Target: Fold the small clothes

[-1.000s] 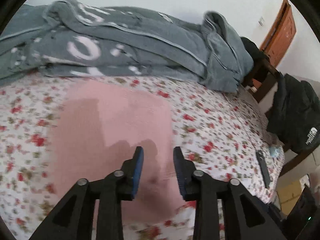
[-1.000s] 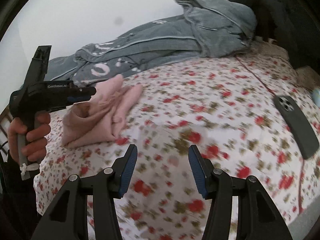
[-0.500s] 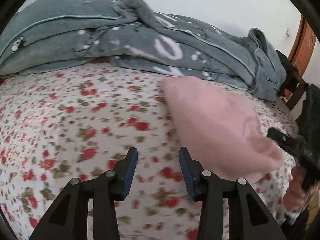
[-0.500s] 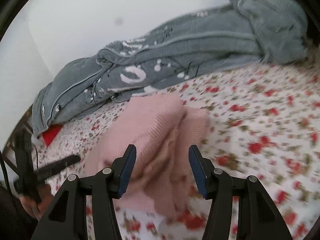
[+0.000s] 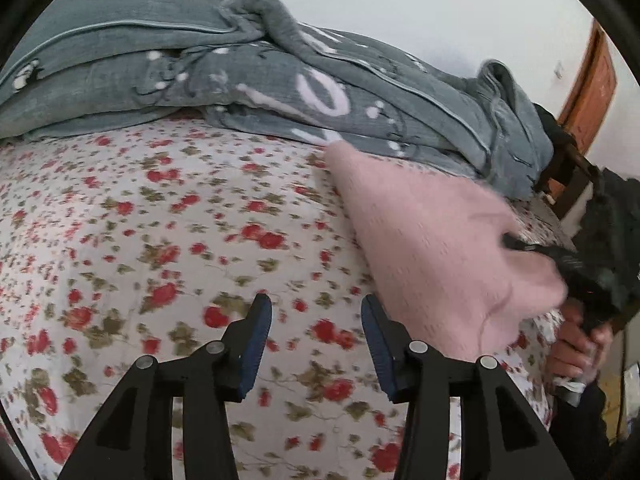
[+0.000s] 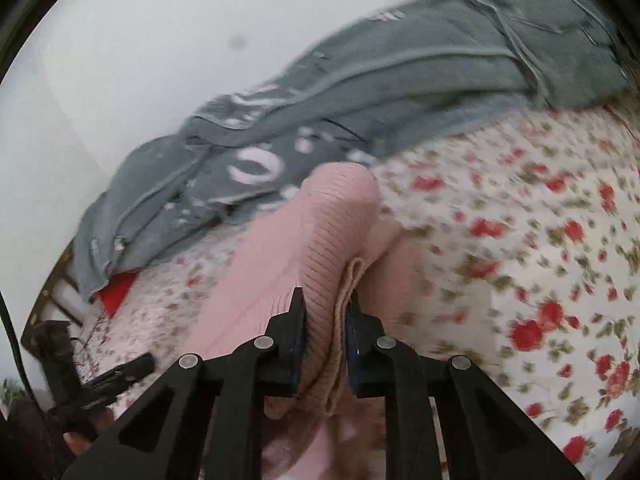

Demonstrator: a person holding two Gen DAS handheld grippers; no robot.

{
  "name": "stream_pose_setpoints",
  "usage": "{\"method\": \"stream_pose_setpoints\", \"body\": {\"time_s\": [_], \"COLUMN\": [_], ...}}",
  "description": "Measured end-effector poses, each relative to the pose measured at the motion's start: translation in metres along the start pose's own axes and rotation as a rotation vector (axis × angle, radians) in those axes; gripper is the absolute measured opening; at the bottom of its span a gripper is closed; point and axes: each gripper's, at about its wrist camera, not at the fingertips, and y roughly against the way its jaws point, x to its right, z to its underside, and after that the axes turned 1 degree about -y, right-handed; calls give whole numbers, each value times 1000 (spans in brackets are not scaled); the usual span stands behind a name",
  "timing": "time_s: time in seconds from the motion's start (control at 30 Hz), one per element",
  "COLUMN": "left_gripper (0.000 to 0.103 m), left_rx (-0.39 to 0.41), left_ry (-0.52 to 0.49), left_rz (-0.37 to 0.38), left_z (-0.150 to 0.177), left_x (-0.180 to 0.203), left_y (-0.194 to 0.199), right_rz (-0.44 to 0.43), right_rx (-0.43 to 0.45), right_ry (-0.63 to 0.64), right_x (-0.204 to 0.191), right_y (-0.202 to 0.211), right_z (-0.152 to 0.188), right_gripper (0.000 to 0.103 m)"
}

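A pink knitted garment lies bunched on the flowered bed sheet, right of my left gripper. That gripper hovers over bare sheet, its jaws opening with nothing between them. In the right wrist view my right gripper is closing on a ribbed fold of the pink garment, and both pads press on the cloth. The right gripper also shows in the left wrist view at the garment's right end, held by a hand. The left gripper shows at the lower left of the right wrist view.
A grey blanket with white marks is piled along the wall at the back of the bed. A dark jacket and a wooden door are at the right. Something red lies under the blanket's left end.
My left gripper left the pink garment, swung to the left over the sheet and widened its jaws. My right gripper came up to the garment and closed on its ribbed fold.
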Motion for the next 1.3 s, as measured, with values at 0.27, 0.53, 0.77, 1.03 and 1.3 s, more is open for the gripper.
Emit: {"method": "stream_pose_setpoints", "body": {"time_s": [0.27,0.53,0.77,1.03,1.3], "left_gripper": [58,60,57,43,39], "left_rx": [-3,-56,-23,12,20], "left_ry": [-120,-230,-200,-127,-200], "left_rz": [56,8,-54,27,-94], "left_z": [21,55,49,51,43], "left_x": [44,84,93,78,102], "left_y": [8,-10,-28,-26,-42], "right_rz": [36,23,4,-18,2], "right_rx": [77,80,30,74,14], "right_ry": [41,259,207,191,195], "right_x": [-5,-58,-51,-44,-54], "right_y": [57,71,50,61,33], "right_z": [13,56,67,60,61], "right_gripper": [41,48,11,13,17]}}
